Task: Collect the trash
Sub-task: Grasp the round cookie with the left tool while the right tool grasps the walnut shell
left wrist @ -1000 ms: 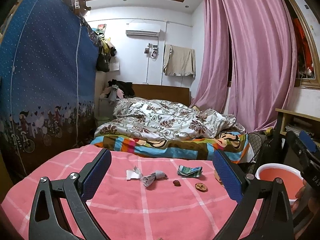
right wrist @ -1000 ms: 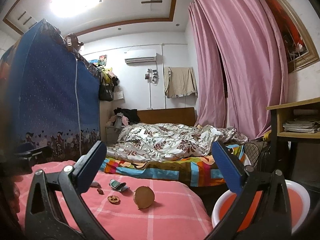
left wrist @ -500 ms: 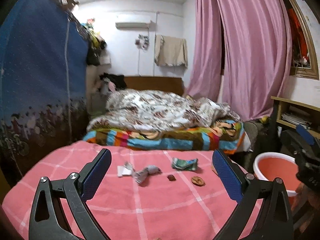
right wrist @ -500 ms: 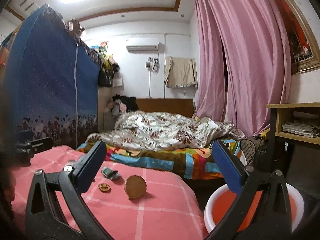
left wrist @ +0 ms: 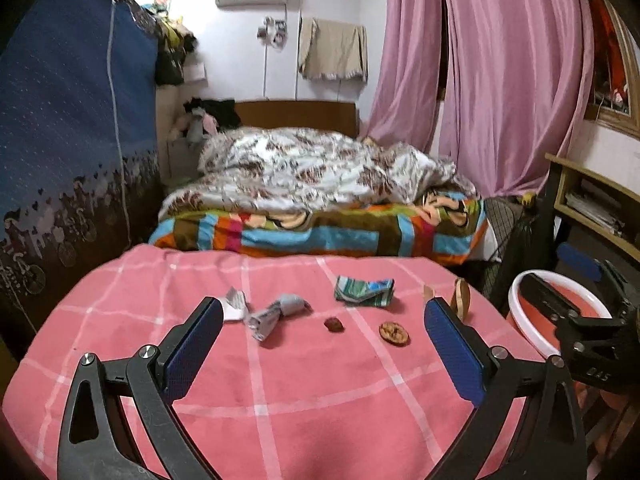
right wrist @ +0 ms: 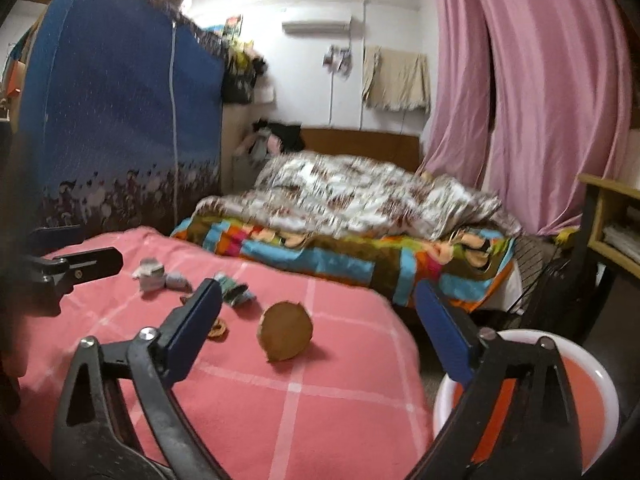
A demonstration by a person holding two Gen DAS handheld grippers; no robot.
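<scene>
Trash sits mid-blanket on the pink checked blanket [left wrist: 304, 392]: crumpled paper [left wrist: 264, 312], green wrapper [left wrist: 364, 290], walnut shell [left wrist: 394, 333]. Left gripper [left wrist: 323, 344] fingers spread, nothing between. Right gripper [right wrist: 318, 326] fingers just narrowed some, not touching the round brown peel [right wrist: 285, 331], which looks edge-on from the left wrist. Orange basin [right wrist: 596, 396] past the blanket's right edge

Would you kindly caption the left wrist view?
Open left gripper above pink blanket strewn with wrappers, red basin beside.

On the worktop [left wrist: 280, 400] before me I see crumpled paper [left wrist: 276, 312] at left, a folded wrapper [left wrist: 364, 290] behind centre, a nutshell [left wrist: 394, 333] right of it; the basin [left wrist: 516, 308] sits off the right edge, the bed [left wrist: 320, 236] behind.
</scene>
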